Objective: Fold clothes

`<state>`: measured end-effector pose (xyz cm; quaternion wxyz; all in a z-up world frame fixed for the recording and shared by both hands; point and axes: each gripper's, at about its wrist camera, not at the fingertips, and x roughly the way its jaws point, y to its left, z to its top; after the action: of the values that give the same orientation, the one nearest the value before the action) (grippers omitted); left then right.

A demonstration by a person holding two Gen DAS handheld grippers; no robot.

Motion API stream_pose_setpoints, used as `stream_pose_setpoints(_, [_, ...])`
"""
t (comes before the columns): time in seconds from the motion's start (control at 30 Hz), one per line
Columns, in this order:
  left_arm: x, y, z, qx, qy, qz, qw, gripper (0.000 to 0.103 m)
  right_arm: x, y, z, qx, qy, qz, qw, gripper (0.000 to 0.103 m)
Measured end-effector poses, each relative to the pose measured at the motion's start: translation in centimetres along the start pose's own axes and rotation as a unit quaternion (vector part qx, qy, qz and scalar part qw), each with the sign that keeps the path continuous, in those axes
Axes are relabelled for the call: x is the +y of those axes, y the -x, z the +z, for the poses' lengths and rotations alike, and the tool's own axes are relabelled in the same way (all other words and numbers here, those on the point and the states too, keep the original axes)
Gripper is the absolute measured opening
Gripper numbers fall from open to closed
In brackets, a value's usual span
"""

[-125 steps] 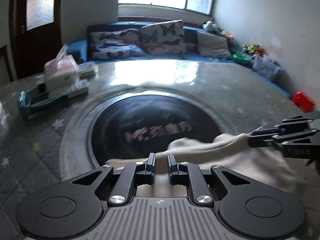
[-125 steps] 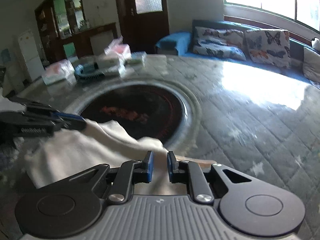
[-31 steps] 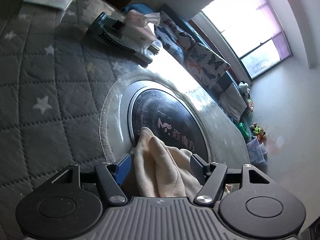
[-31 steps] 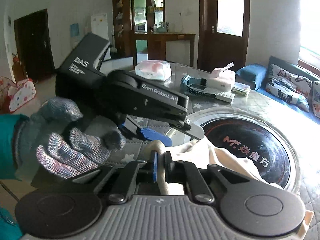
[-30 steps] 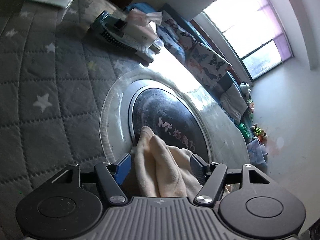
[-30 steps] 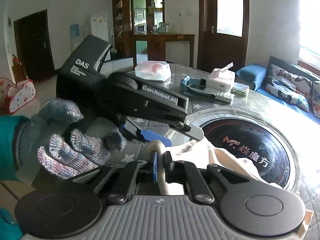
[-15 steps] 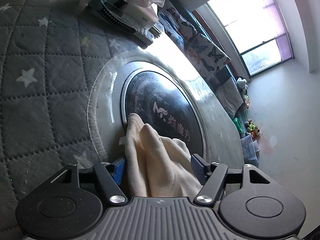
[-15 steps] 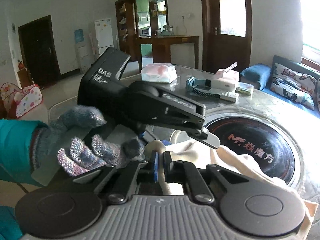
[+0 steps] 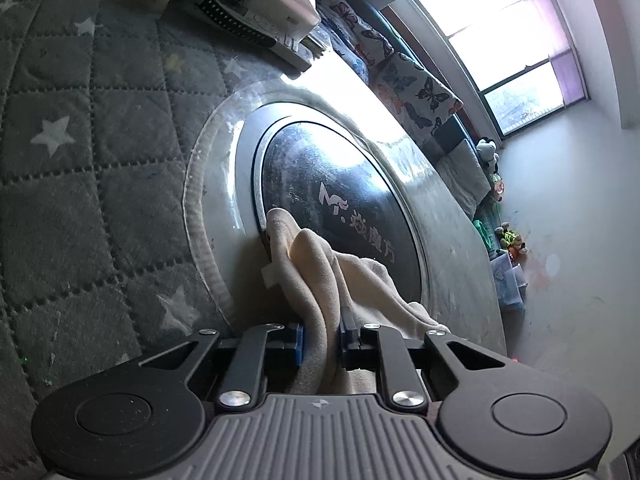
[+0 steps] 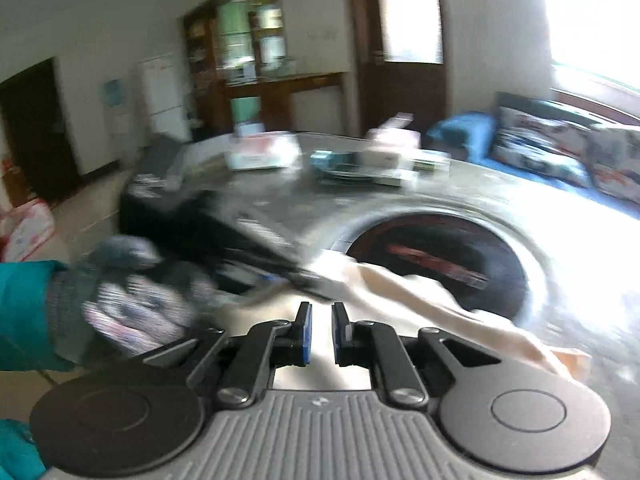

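Note:
A cream garment lies bunched at the near rim of the dark glass disc. A thick fold of it rises between the blue pads of my left gripper, whose jaws are closing and press on it from both sides. The right wrist view is blurred by motion. There my right gripper is opening, with a narrow gap and no cloth between its pads. The garment stretches ahead of it to the right. A gloved hand holds the left gripper at the cloth's left end.
The round table wears a grey quilted cover with stars. A tissue box on a tray and packets sit at the far side. A sofa with butterfly cushions stands beyond, under the window.
My left jaws have swung in from wide apart onto the cream fold. The right gripper no longer pinches the fold it held and has drawn away from the left gripper.

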<state>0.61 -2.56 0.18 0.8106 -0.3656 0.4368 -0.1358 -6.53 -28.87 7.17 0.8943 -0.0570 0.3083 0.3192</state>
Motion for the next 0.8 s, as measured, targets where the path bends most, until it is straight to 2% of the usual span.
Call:
stream_pose_setpoints(0.13, [0.1, 0.1, -0.1, 0.0, -0.006, 0.001, 1.0, 0.017, -4.4, 0.5, -1.3, 0.015, -0.044, -0.081, 0.996, 0.026])
stream_pose_setpoints(0.23, [-0.1, 0.0, -0.2, -0.002, -0.017, 0.005, 0.9998, 0.017, -7.7, 0.7, -2.3, 0.025, -0.08, -0.135, 0.987, 0.032])
stream_pose_setpoints(0.37, [-0.3, 0.0, -0.2, -0.002, -0.024, 0.009, 0.9997, 0.017, -10.9, 0.1, -3.5, 0.03, -0.122, -0.167, 0.978, 0.045])
stream_pose_setpoints(0.47, [-0.5, 0.0, -0.3, -0.002, -0.03, 0.012, 0.9995, 0.017, -12.1, -0.6, -4.3, 0.026, -0.147, -0.17, 0.974, 0.046])
stream_pose_setpoints(0.57, [-0.7, 0.0, -0.5, -0.004, -0.041, 0.018, 0.999, 0.017, -12.7, -0.9, -4.9, 0.015, -0.171, -0.156, 0.973, 0.044])
stream_pose_setpoints(0.6, [-0.9, 0.0, -0.5, -0.006, -0.047, 0.021, 0.9986, 0.017, -12.9, -1.1, -5.1, 0.011, -0.179, -0.151, 0.972, 0.041])
stream_pose_setpoints(0.67, [-1.3, 0.0, -0.7, -0.008, -0.059, 0.028, 0.9979, 0.017, -12.8, -1.2, -5.2, 0.007, -0.187, -0.137, 0.973, 0.024])
stream_pose_setpoints(0.73, [-1.7, 0.0, -0.8, -0.011, -0.074, 0.035, 0.9966, 0.017, -12.4, -1.0, -4.9, 0.005, -0.178, -0.135, 0.975, 0.013])
stream_pose_setpoints(0.8, [-2.4, 0.3, -0.8, -0.015, -0.087, 0.035, 0.9955, 0.016, -11.8, -0.6, -4.6, 0.0, -0.168, -0.14, 0.976, 0.011])
